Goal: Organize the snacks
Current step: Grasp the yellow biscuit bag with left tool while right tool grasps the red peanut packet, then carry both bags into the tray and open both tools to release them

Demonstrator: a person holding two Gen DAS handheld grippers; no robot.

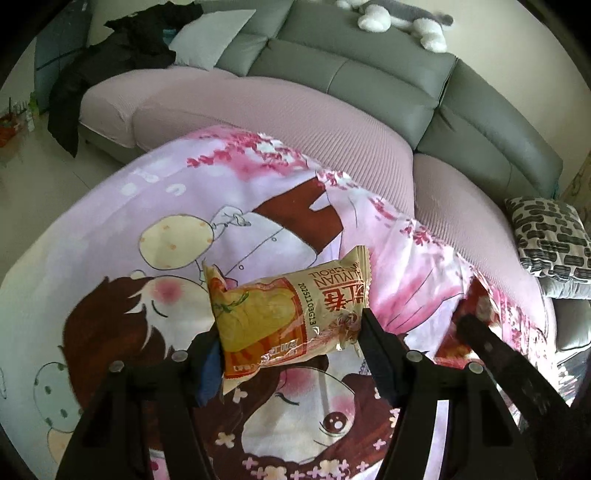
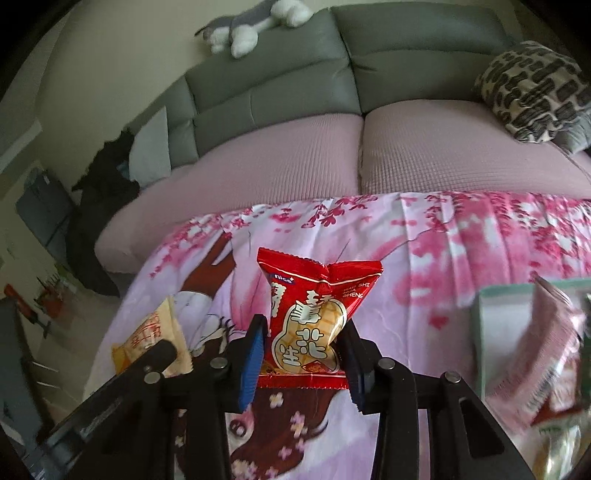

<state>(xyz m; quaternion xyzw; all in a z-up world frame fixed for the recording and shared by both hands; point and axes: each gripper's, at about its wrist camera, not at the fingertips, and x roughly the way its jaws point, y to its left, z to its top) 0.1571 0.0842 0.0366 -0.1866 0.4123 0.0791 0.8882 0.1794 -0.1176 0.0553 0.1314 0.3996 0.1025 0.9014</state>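
My left gripper (image 1: 284, 332) is shut on a yellow roll-cake packet (image 1: 284, 310) and holds it above the pink cartoon cloth (image 1: 147, 206). My right gripper (image 2: 304, 350) is shut on a red peanut packet (image 2: 314, 314), held upright above the same cloth (image 2: 443, 251). The right gripper with its red packet (image 1: 476, 299) shows blurred at the right of the left wrist view. The left gripper's yellow packet (image 2: 155, 336) shows at the left of the right wrist view. A pale green box (image 2: 517, 332) holding several snack packets (image 2: 546, 354) stands at the right.
A grey sofa (image 1: 351, 74) with pink seat covers (image 2: 295, 155) runs behind the cloth. A patterned cushion (image 2: 535, 92) lies on its right end, dark clothes (image 1: 122, 62) on its left end, a plush toy (image 2: 255, 22) on its back.
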